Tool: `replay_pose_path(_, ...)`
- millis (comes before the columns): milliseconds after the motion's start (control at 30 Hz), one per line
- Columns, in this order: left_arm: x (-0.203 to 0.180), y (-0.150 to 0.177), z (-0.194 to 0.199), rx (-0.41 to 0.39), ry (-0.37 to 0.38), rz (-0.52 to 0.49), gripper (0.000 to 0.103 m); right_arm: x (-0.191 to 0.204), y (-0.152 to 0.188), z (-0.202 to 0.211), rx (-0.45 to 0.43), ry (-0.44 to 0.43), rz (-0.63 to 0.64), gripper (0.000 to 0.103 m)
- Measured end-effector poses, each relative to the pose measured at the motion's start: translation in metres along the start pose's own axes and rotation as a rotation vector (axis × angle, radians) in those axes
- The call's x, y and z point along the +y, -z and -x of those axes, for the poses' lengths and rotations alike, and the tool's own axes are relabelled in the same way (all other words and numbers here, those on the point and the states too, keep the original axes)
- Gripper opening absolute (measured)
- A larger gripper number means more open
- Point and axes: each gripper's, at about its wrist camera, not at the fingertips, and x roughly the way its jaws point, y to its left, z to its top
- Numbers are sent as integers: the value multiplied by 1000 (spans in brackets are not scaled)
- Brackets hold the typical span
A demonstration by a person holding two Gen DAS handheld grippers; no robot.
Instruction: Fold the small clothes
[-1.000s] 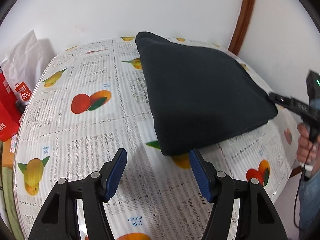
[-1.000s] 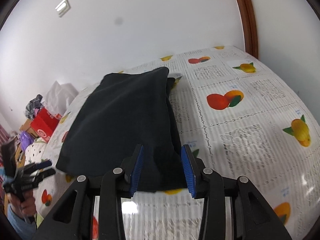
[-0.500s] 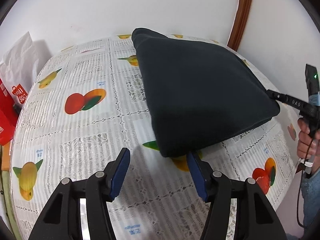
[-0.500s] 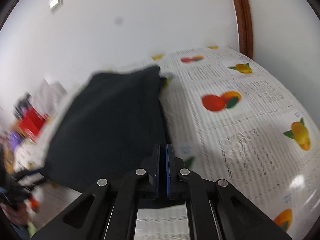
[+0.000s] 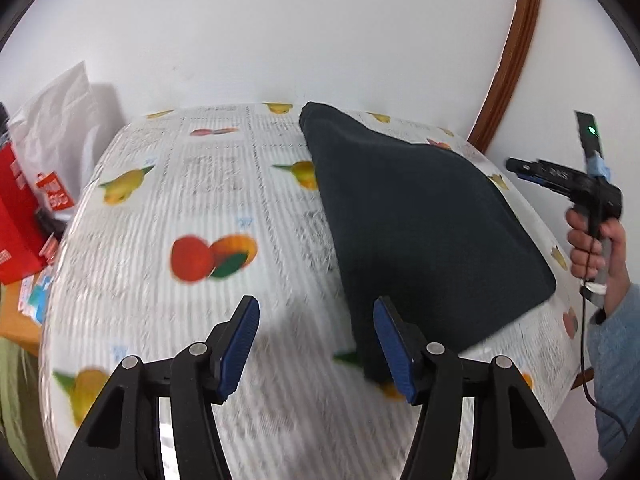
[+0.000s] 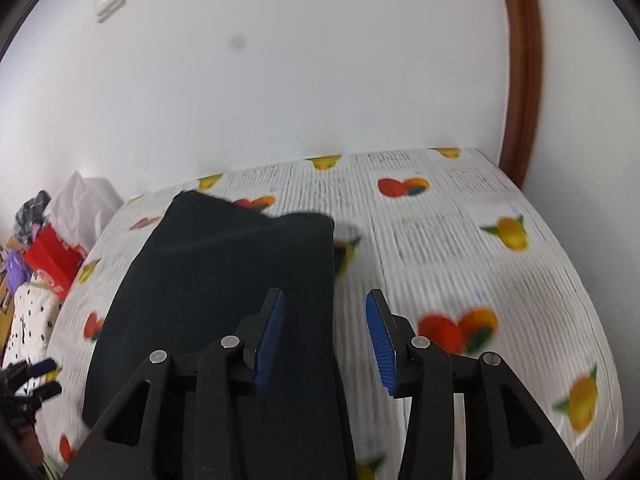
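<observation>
Nearest the lens in the left wrist view, the left tongs (image 5: 316,346) are held spread above the worktop (image 5: 160,292), with nothing between the blue pads; the near corner of the dark garment (image 5: 420,232) is seen just beside the right-hand pad, though contact cannot be told through the blur. In the right wrist view, the right tongs (image 6: 325,338) are likewise spread and empty, poised over the near right edge of the dark garment (image 6: 224,288), so that the edge falls in the gap between the pads. This stance is judged to suit either a fresh pinch of that edge or a pause after letting it go.

The garment is laid flat on the fruit-print cloth of the worktop, already doubled into a neat panel whose long side runs away toward the wall; an under layer is seen stepping out at its far end. The fold is judged well advanced.

Farther off, at the left end of the worktop, a red box (image 6: 54,260) and a white bag (image 5: 64,120) are stacked clear of the folding area.
</observation>
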Motion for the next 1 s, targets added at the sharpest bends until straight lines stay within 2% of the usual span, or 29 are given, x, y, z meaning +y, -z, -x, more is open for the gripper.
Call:
replay_pose_path(200, -9, -32, -28, -10, 13, -50, 57, 19, -38, -56, 57, -1, 81, 42)
replay_pose_path(333, -13, -46, -49, 8, 53, -59, 57, 21, -56, -93, 115, -24, 103, 43)
replay_pose_path(500, -20, -44, -73, 61, 131, -84, 57, 5, -71, -145, 210, -39, 4, 43)
replay_pose_path(600, -26, -40, -80, 68, 148, -112, 57, -5, -74, -168, 264, -90, -68, 43)
replay_pose_path(667, -29, -38, -83, 72, 144, -126, 58, -4, -76, -176, 291, -121, -64, 37)
replay_pose_path(700, -28, -39, -84, 75, 142, -126, 58, -1, -77, -177, 295, -148, -38, 19)
replay_pose_path(733, -28, -39, -84, 79, 141, -124, 58, 4, -77, -175, 286, -173, -8, 9)
replay_pose_path(767, -27, -38, -84, 82, 143, -120, 59, 6, -79, -171, 264, -192, 14, 9)
replay_pose_path(833, -25, -37, -84, 88, 147, -112, 60, 4, -82, -148, 106, -220, 31, 7)
replay_pose_path(867, -24, -36, -84, 90, 152, -105, 60, 0, -83, -141, 65, -243, 18, 8)
replay_pose_path(933, -22, -36, -84, 93, 156, -98, 60, -7, -83, -136, 39, -247, -26, 8)
replay_pose_path(1000, -22, -36, -83, 95, 150, -94, 60, -8, -80, -143, 73, -213, -44, 8)
